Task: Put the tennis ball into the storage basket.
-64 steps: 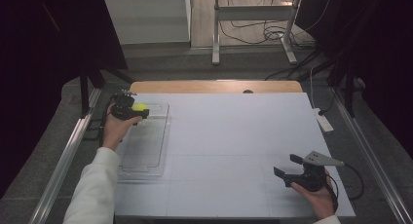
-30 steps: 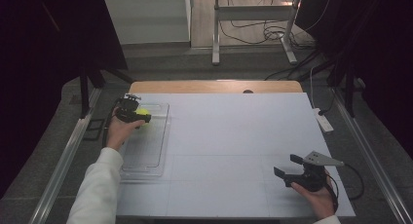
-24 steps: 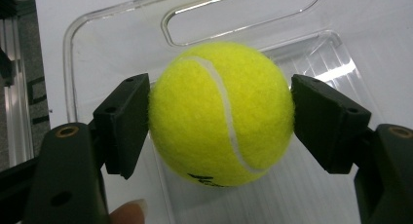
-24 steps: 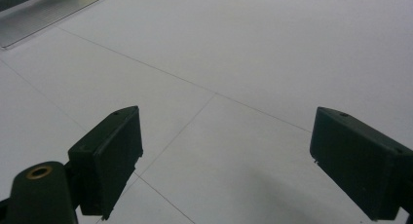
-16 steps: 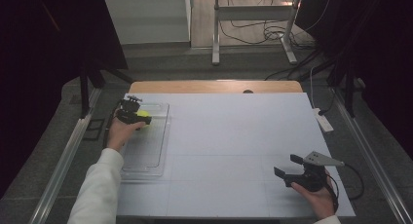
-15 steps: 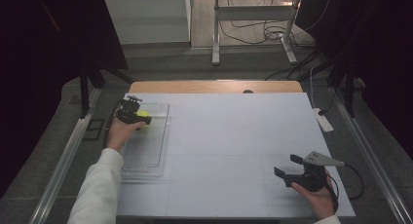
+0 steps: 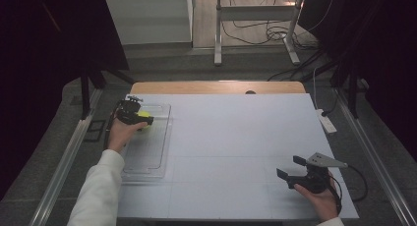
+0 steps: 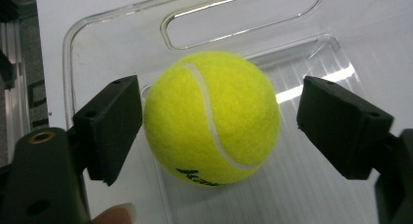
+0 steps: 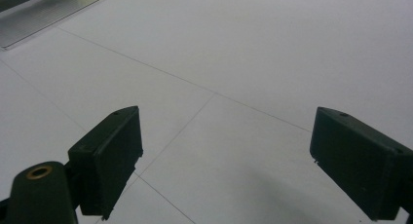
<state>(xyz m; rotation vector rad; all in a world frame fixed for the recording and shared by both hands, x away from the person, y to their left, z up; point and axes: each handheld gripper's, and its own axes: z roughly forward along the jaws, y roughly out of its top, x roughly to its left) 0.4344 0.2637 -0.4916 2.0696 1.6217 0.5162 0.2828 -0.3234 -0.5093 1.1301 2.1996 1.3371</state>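
Partly hidden, tennis ball (image 8: 212, 118) sits between opening left hand-held gripper (image 8: 219, 131) jaws.

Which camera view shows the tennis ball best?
The left gripper view: the tennis ball is large, sharp, lying in the clear tray between the left gripper's open fingers. In the high view it is a small yellow spot.
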